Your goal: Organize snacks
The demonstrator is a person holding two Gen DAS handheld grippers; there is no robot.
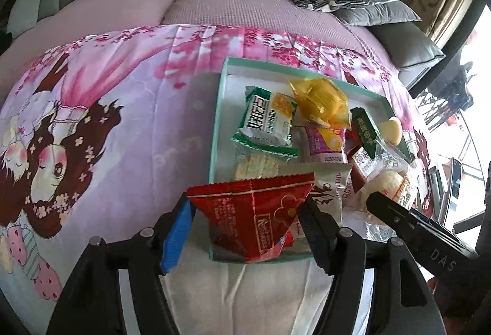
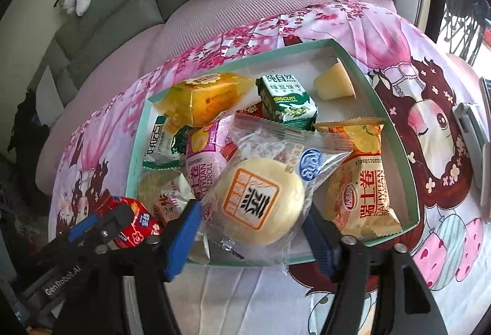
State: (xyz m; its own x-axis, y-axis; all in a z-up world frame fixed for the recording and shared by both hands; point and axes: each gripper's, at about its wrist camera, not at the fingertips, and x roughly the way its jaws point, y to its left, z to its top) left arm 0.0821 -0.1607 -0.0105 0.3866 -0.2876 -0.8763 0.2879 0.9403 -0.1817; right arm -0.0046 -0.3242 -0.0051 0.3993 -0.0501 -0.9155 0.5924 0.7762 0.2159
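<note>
Crowded tray (image 2: 411,169), bare far corner

A red snack bag (image 1: 254,218) sits between the left tool's (image 1: 245,221) open fingers, over the green box (image 1: 219,95) of snacks.

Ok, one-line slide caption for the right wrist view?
Right gripper straddles a clear-wrapped round pastry over the teal snack box, jaws open.

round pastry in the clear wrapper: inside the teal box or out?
In. The round pastry lies on other packets inside the teal box, its wrapper overhanging the near rim. It sits between the right gripper fingers, which stand clear of it.
</note>
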